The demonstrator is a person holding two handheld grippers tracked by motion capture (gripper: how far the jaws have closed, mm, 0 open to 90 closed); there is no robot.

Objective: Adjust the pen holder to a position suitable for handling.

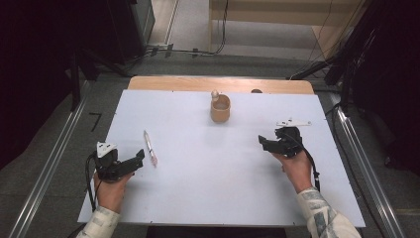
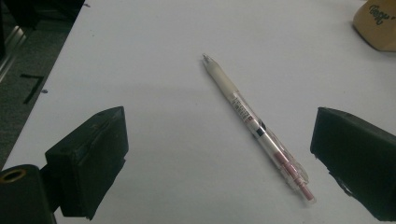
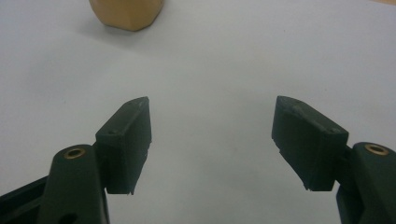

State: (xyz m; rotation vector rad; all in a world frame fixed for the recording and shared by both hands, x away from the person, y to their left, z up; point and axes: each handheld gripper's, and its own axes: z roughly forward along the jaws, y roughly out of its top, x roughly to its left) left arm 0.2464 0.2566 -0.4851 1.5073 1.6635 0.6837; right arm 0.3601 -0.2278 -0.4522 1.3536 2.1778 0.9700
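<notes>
A clear pen [image 1: 150,148] with a white grip and pink parts lies on the white table top [image 1: 208,168], left of centre. My left gripper [image 1: 138,157] rests just left of the pen, held in a hand; its jaws stand open, and the pen [image 2: 256,129] lies on the table between and ahead of them, untouched. A tan cup [image 1: 220,108] stands at the back centre. My right gripper [image 1: 262,142] hovers at the right, jaws open and empty, facing the cup [image 3: 126,12].
A small round knob [image 1: 215,93] sits just behind the cup. The wooden table edge [image 1: 223,83] runs along the back. Dark stands and cables flank both sides on the floor.
</notes>
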